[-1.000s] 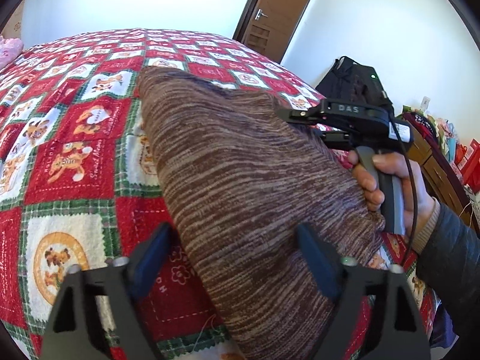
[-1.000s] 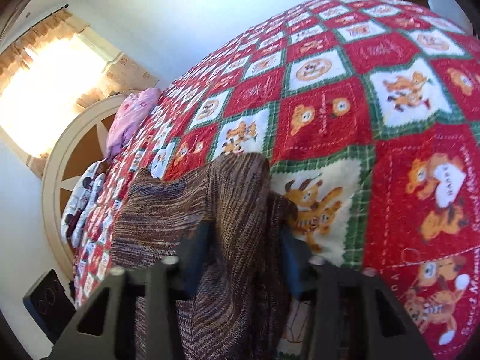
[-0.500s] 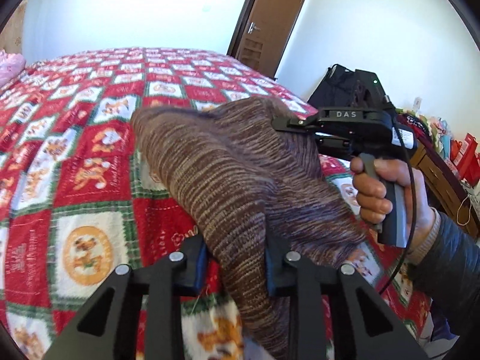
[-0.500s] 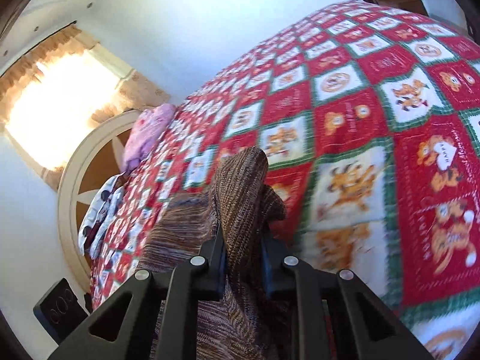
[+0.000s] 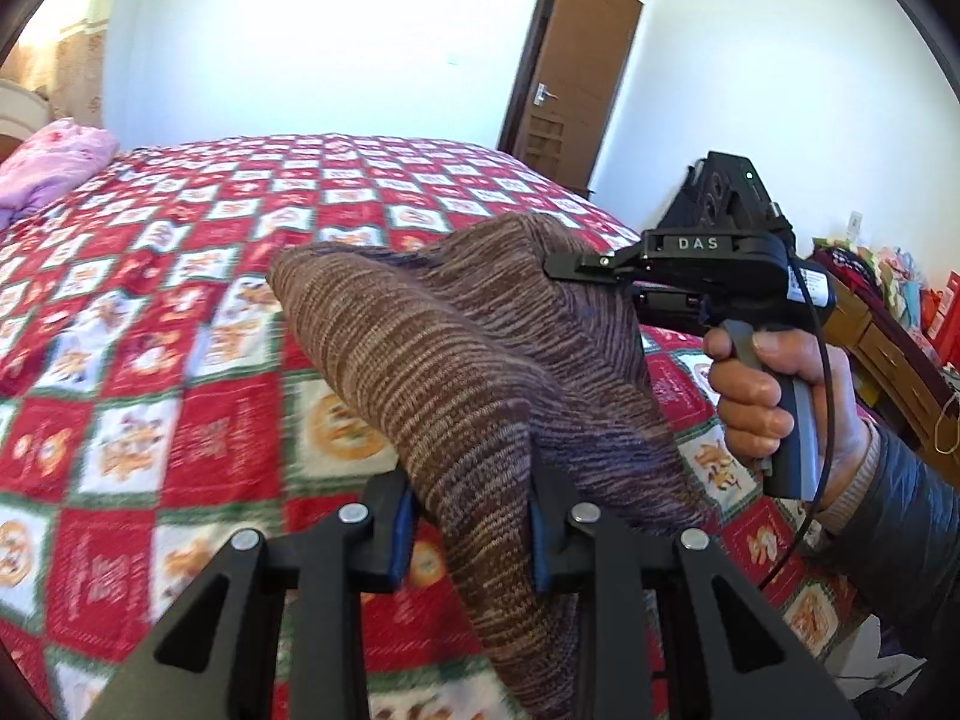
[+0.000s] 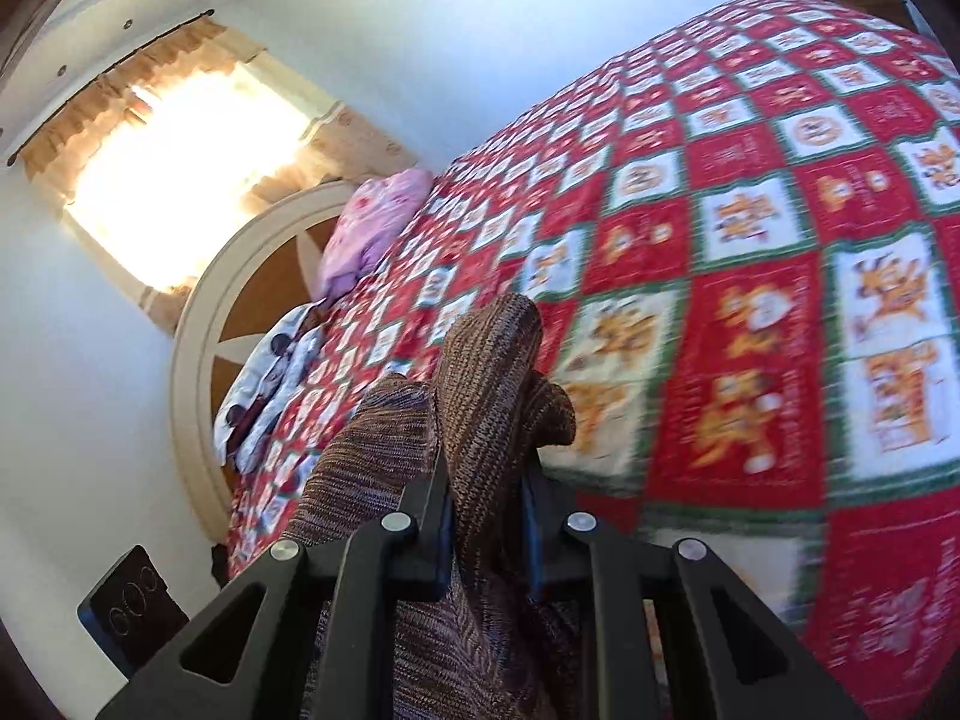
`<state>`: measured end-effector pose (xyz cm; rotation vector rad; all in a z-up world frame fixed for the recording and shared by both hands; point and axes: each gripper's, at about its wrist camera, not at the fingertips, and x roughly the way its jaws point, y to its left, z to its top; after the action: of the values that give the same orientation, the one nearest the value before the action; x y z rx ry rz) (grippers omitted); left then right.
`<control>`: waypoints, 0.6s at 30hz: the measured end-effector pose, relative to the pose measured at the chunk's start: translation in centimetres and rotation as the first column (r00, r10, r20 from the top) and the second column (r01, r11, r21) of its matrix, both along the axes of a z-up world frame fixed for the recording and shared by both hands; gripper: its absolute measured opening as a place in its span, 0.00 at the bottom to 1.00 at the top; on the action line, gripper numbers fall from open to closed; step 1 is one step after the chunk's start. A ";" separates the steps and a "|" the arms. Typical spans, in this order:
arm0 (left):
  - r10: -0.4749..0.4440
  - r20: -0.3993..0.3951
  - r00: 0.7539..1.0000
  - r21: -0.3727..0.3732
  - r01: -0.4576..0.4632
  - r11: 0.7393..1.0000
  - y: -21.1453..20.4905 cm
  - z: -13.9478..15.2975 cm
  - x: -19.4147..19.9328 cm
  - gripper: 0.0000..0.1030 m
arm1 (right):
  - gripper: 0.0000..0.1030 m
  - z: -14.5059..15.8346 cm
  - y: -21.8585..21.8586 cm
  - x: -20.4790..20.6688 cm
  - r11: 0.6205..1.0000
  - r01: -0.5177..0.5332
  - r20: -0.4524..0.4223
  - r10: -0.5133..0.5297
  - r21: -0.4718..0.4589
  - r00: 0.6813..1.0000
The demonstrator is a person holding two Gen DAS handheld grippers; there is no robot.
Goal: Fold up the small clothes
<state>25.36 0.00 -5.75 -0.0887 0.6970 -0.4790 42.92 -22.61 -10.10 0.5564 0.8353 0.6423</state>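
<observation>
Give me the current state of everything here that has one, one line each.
Left tongs: shut on the knit garment.
Right tongs: shut on the knit garment.
Knit garment: bunched, lifted off the quilt between both tongs.
Quilt: spread flat over the bed.
Door: open, ajar.
Pink bedding: heaped by the headboard.

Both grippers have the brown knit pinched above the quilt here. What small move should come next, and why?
Probably carry the brown knit garment forward over the quilt and lower it to fold. The left gripper and right gripper each clamp a bunched edge, and the cloth sags between them, held up off the bed.
</observation>
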 end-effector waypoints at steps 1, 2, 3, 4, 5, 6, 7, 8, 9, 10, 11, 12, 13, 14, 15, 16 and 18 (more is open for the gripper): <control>0.018 0.002 1.000 0.005 -0.018 1.000 0.6 0.1 -0.4 0.30 | 0.18 0.0 0.9 -0.1 1.000 -0.015 -0.005 0.015 0.004 1.000; 0.030 0.000 1.000 0.005 -0.030 1.000 1.1 0.1 -0.6 0.30 | 0.18 0.0 1.5 -0.2 1.000 -0.023 -0.005 0.023 0.004 1.000; 0.046 -0.005 0.999 0.003 -0.046 0.999 1.8 0.2 -1.0 0.30 | 0.18 0.1 2.4 -0.5 0.999 -0.034 -0.003 0.034 0.002 0.999; 0.054 -0.005 0.999 0.004 -0.054 0.999 2.1 0.2 -1.2 0.30 | 0.18 0.1 2.9 -0.6 0.999 -0.042 -0.002 0.042 0.001 0.999; 0.067 -0.004 0.998 0.004 -0.067 0.998 2.8 0.3 -1.6 0.30 | 0.18 0.2 3.8 -0.8 0.998 -0.055 0.000 0.055 -0.001 0.998; 0.077 -0.001 0.997 0.005 -0.077 0.997 3.3 0.4 -2.0 0.29 | 0.18 0.4 4.5 -0.9 0.998 -0.064 0.003 0.064 -0.002 0.998; 0.087 0.003 0.996 0.007 -0.087 0.996 3.9 0.5 -2.4 0.29 | 0.18 0.5 5.2 -1.1 0.997 -0.074 0.007 0.074 -0.003 0.997; 0.098 0.010 0.995 0.011 -0.098 0.995 4.4 0.7 -2.9 0.29 | 0.18 0.6 6.1 -1.3 0.996 -0.087 0.010 0.087 -0.002 0.996; 0.107 0.015 0.994 0.013 -0.107 0.994 4.9 0.8 -3.4 0.29 | 0.18 0.7 6.7 -1.4 0.995 -0.098 0.012 0.098 0.000 0.995; 0.121 0.021 0.992 0.014 -0.121 0.993 5.6 1.0 -3.9 0.29 | 0.18 0.8 7.4 -1.5 0.994 -0.107 0.014 0.107 0.001 0.994; 0.130 0.026 0.991 0.014 -0.131 0.991 6.1 1.2 -4.2 0.29 | 0.18 1.0 8.3 -1.7 0.993 -0.120 0.019 0.120 0.000 0.993; 0.138 0.029 0.990 0.013 -0.139 0.990 6.6 1.2 -4.4 0.29 | 0.18 1.2 9.1 -1.8 0.991 -0.130 0.022 0.130 0.000 0.991; 0.152 0.034 0.988 0.012 -0.152 0.988 7.2 1.4 -4.8 0.29 | 0.18 1.3 9.6 -2.0 0.991 -0.137 0.025 0.137 -0.001 0.990; 0.160 0.037 0.986 0.011 -0.161 0.987 7.6 1.4 -5.1 0.29 | 0.18 1.5 10.4 -2.1 0.989 -0.147 0.028 0.147 -0.003 0.989; 0.169 0.039 0.985 0.011 -0.169 0.986 8.0 1.5 -5.2 0.29 | 0.18 1.6 11.2 -2.3 0.987 -0.158 0.030 0.158 -0.004 0.987; 0.181 0.040 0.983 0.011 -0.182 0.983 8.6 1.5 -5.4 0.29 | 0.18 1.6 11.7 -2.3 0.986 -0.165 0.031 0.165 -0.005 0.986; 0.199 0.039 0.979 0.020 -0.200 0.980 9.2 1.5 -5.9 0.29 | 0.18 1.8 13.1 -2.5 0.982 -0.188 0.032 0.189 -0.016 0.981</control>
<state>19.51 9.18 -4.27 -0.1260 0.6498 -0.2794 40.40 -9.47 -8.35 0.4572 0.8670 0.8170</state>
